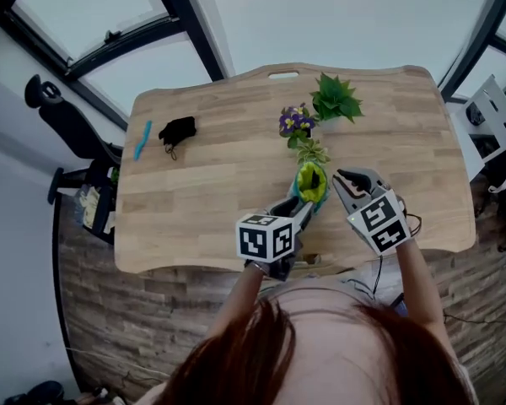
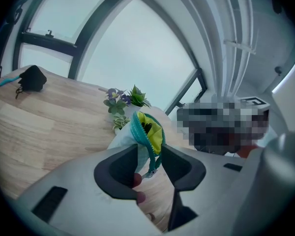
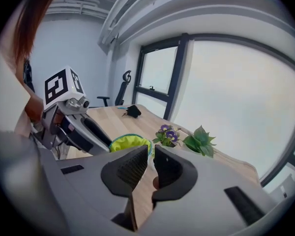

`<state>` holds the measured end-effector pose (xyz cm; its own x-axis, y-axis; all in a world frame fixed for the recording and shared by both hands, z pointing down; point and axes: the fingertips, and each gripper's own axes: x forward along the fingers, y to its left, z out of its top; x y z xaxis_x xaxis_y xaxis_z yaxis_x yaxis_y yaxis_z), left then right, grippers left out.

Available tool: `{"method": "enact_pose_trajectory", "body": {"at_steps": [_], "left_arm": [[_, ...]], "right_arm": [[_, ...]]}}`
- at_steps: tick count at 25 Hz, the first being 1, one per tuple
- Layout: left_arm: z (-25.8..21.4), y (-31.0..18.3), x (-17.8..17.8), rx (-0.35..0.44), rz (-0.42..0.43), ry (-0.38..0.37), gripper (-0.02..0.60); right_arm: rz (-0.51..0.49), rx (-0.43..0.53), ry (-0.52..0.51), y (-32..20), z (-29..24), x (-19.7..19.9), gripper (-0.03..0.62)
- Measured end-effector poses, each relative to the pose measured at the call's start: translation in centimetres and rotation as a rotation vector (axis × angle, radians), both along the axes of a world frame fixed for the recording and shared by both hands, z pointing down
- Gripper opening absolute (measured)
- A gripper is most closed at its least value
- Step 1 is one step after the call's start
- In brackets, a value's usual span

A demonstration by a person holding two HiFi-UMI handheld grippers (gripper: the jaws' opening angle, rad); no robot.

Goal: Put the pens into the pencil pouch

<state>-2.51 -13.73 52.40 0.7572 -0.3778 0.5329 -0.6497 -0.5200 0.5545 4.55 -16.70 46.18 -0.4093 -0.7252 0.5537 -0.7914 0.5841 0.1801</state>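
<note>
The pencil pouch [image 1: 311,182] stands upright near the table's front edge, with its mouth open. It is white with a teal zipper and yellow-green lining, and something dark shows inside [image 2: 146,128]. My left gripper [image 1: 301,210] is at its near side. Its jaws are spread wide, and the pouch's zipper end [image 2: 153,164] hangs between them without being pinched. My right gripper [image 1: 342,186] hovers just right of the pouch, with a narrow gap between its jaws and nothing in it [image 3: 151,152]. A blue pen [image 1: 142,139] lies at the table's far left.
A black object [image 1: 178,131] lies beside the blue pen. A purple flower [image 1: 296,121], a green plant [image 1: 336,99] and a small pale plant [image 1: 312,152] stand just behind the pouch. An office chair [image 1: 63,116] stands off the left edge of the wooden table [image 1: 219,192].
</note>
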Motion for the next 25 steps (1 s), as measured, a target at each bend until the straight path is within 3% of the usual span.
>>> {"method": "enact_pose_trajectory", "body": {"at_steps": [9,14,20,25], "left_arm": [[-2.3,0.8,-1.9,0.164,0.049,-0.016,0.133],[-4.7,1.3,-2.3,0.290,0.058,-0.014,0.100],[-7.8,2.5,-2.1,0.454,0.056,-0.009,0.055],[-9.7,3.9,-1.0,0.496,0.036,-0.001,0.040]], "right_arm": [[0.255,0.090,-0.101,2.2,-1.1,0.7,0.021],[0.372,0.128,-0.232,3.7,-2.2,1.6,0.018],[0.423,0.196,-0.285,6.3,-3.8,2.6,0.009],[0.440,0.252,-0.303,8.8,-5.5,3.8,0.000]]}}
